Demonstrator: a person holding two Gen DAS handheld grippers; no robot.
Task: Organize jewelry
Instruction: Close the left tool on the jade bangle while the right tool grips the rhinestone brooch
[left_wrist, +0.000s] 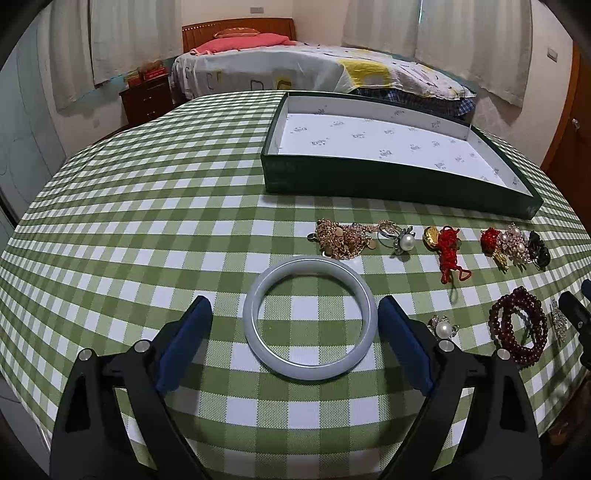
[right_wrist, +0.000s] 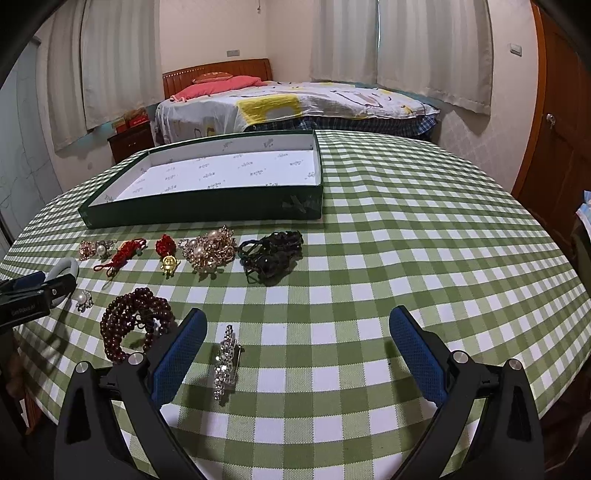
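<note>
A pale jade bangle (left_wrist: 251, 314) lies flat on the green checked tablecloth, between the blue pads of my left gripper (left_wrist: 295, 306). Its jaws stand wide; the right pad (left_wrist: 402, 339) is close beside the bangle's rim, the left pad is clearly apart. My right gripper (right_wrist: 298, 316) is open just above the cloth, with a rhinestone hair clip (right_wrist: 226, 363) lying between its jaws near the left pad. A shallow dark green box (left_wrist: 369, 181) with white lining sits empty behind the jewelry; the right wrist view has the box (right_wrist: 203, 210) at back left.
Rows of jewelry lie before the box: a gold chain pile (left_wrist: 340, 240), pearl ring (left_wrist: 400, 240), red cord charm (left_wrist: 448, 247), dark bead bracelet (right_wrist: 136, 325), black hair ties (right_wrist: 271, 254), pearl brooch cluster (right_wrist: 210, 247). A bed stands beyond the table.
</note>
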